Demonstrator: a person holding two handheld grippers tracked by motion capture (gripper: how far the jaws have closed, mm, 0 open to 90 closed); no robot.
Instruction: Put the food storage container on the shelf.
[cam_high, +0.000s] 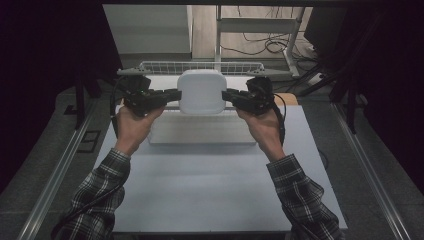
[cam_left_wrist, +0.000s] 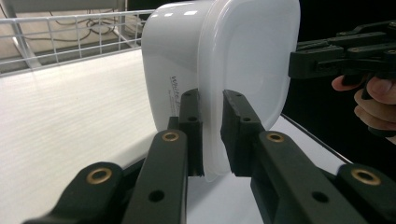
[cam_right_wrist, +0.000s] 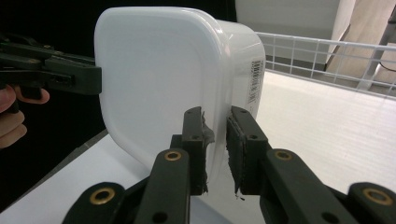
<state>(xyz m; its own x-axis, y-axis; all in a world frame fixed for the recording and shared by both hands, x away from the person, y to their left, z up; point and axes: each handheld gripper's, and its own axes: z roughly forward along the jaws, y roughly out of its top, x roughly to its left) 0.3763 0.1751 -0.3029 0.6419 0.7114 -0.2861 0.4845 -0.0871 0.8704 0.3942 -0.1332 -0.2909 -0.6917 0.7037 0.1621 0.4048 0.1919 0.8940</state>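
Plaid sleeves (cam_high: 100, 192) enter from the bottom of the high view, each hand carrying a black gripper. Left gripper (cam_high: 172, 93) closes its two jaws on the left rim of a white plastic container (cam_high: 201, 92); in the left gripper view the same gripper (cam_left_wrist: 211, 135) pinches the thin rim, one jaw on each side of the container (cam_left_wrist: 233, 60). Right gripper (cam_high: 229, 96) clamps the opposite rim in the same way; in the right gripper view its jaws (cam_right_wrist: 215, 149) sit either side of the rim of the container (cam_right_wrist: 154, 79), with a small barcode label (cam_right_wrist: 255, 79) visible on the container wall.

Between the two grippers the container is held off the surface, its flat lid side turned toward the person. Below and behind it lies a white tray (cam_high: 200, 131), resting on the grey table (cam_high: 215, 190). A white wire rack (cam_high: 200, 66) runs along the far edge of the tray. Cables (cam_high: 265, 45) lie on the floor beyond the table.
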